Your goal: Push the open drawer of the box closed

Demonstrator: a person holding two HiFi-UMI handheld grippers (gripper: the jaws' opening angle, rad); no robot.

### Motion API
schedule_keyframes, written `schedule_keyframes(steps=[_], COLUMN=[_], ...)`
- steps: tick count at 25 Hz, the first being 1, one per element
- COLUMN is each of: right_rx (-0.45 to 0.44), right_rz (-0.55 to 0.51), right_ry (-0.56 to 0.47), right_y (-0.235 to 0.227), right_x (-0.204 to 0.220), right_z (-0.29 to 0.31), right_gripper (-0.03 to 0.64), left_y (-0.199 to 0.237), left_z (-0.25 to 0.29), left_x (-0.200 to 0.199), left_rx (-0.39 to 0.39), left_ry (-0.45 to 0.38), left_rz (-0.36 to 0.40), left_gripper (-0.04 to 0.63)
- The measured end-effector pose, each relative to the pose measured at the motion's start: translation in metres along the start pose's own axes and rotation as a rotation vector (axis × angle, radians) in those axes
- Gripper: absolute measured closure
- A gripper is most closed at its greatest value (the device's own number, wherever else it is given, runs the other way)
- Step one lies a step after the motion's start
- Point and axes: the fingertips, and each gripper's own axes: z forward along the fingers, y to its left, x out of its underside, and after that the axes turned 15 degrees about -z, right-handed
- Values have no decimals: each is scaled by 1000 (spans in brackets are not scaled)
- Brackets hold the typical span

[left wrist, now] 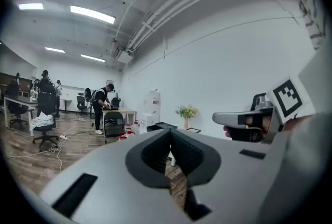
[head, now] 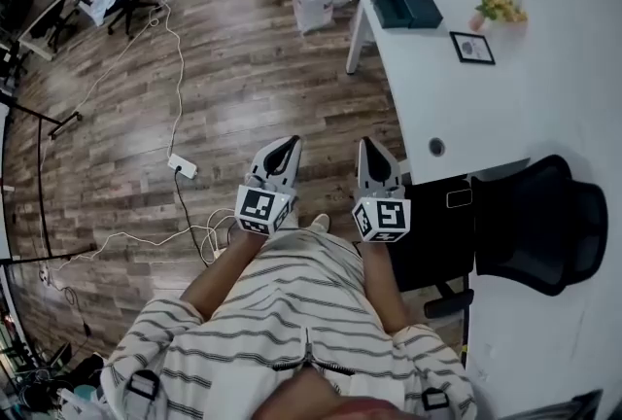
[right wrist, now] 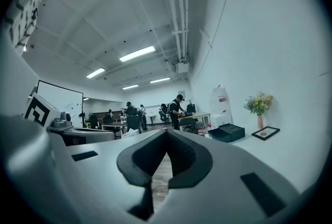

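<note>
1. Status. The left claw (head: 283, 153) and the right claw (head: 373, 156) are held low in front of the person's body, over the wooden floor and well apart from the work. In each claw's own view the 2 jaws meet at the tips with nothing between them, so both are empty.

2. Location. The dark box (head: 406, 2) sits at the far end of the desk (head: 486, 107), near its left edge. The flowers (head: 498, 5) and a framed picture (head: 472, 48) stand nearer the wall-side edge. The drawer appears to be the tray-like part on the box's left-edge side, but this is not certain at this range.

3. Step in hand. This is judged to be the approach. The push is not yet begun.

4. Procedure.
- Keep the jaws together, so that 1 claw serves as a blunt pusher.
- Contact the centre of the drawer front. An off-centre push is likely to skew the drawer.
- Push in line with the drawer's travel, slowly.
- Brace the opposite side of the box with the other claw. Otherwise the box may slide toward the flowers.
</note>
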Motion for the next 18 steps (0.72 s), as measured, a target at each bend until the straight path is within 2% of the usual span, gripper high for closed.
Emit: schedule_keyframes(steps=[9,18], right_rx=[-9,35], right_rz=[14,19], right_ry=[6,40], right_y=[-16,-67], right_x=[15,31], right_z=[13,92], right_gripper=[607,607], left_y=[-1,36], left_z=[30,121], left_x=[16,9], left_rx=[12,52], left_ry=[37,59], left_rz=[-16,-36], left_gripper=[594,594])
